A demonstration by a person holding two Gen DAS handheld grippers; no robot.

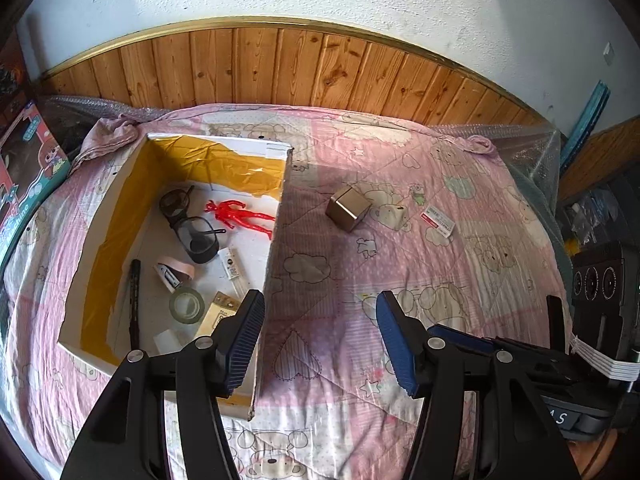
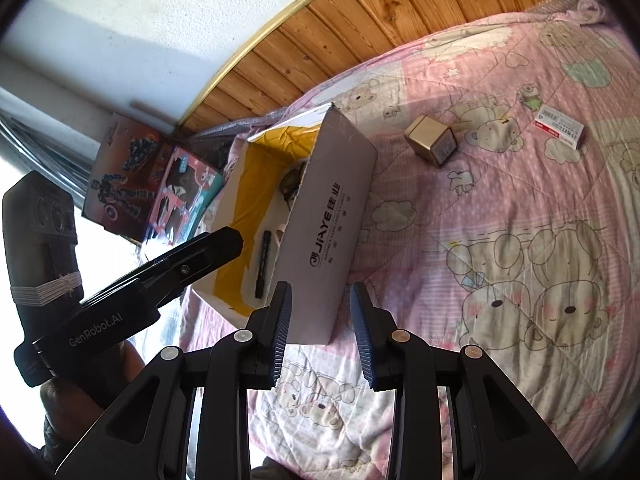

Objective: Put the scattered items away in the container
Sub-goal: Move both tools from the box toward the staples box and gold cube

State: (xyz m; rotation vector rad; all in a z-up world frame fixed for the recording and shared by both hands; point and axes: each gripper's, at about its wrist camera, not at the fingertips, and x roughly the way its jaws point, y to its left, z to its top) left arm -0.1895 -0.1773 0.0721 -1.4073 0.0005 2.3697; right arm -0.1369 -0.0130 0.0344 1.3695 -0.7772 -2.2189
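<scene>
Although most of the clutter already lies in the cardboard box [image 1: 276, 216] on the pink quilt [image 1: 440, 280] — a red figure [image 1: 236, 216], dark goggles [image 1: 192, 228], a black marker [image 1: 134, 300], a tape roll [image 1: 187, 305], some small packets — I judge two pieces remain outside: a gold cube box [image 1: 348, 207] and, further right, a small red-and-white packet [image 1: 438, 221]. My left gripper [image 1: 320, 336] hangs wide open and empty over the box's right wall; my right gripper [image 2: 320, 336] is partly open, also empty, near the box's corner. The box side reads "JIAYE"; the left handle, seen from the right wrist, reads "GenRobot.AI". The packet's print is too small to read.
</scene>
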